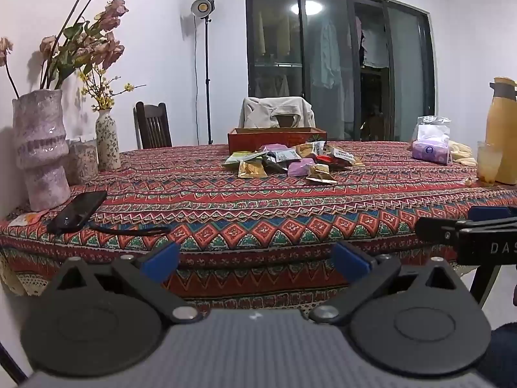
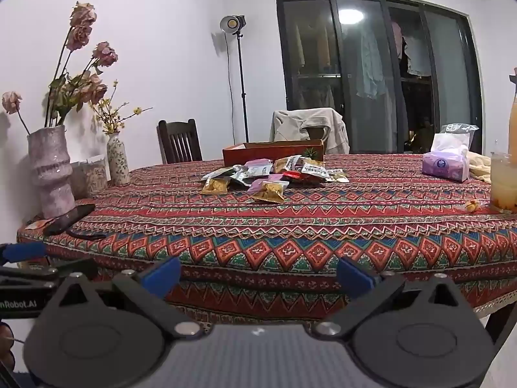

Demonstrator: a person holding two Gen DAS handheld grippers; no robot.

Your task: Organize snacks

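Fingers of both grippers stand wide and empty, short of the near edge of the tabletop [image 1: 258, 207]: left gripper [image 1: 255, 260], right gripper [image 2: 258, 274]. Snack packets [image 1: 290, 160] lie straight ahead and well apart from either, heaped mid-table in a spread running left to right. Just beyond them sits the open red box [image 1: 277, 138]. Neither gripper looks clearly nearer; both would likely need a long forward reach.

"DAS" on right gripper [image 1: 465, 226], "nRobot.AI" on left gripper [image 2: 22, 258]
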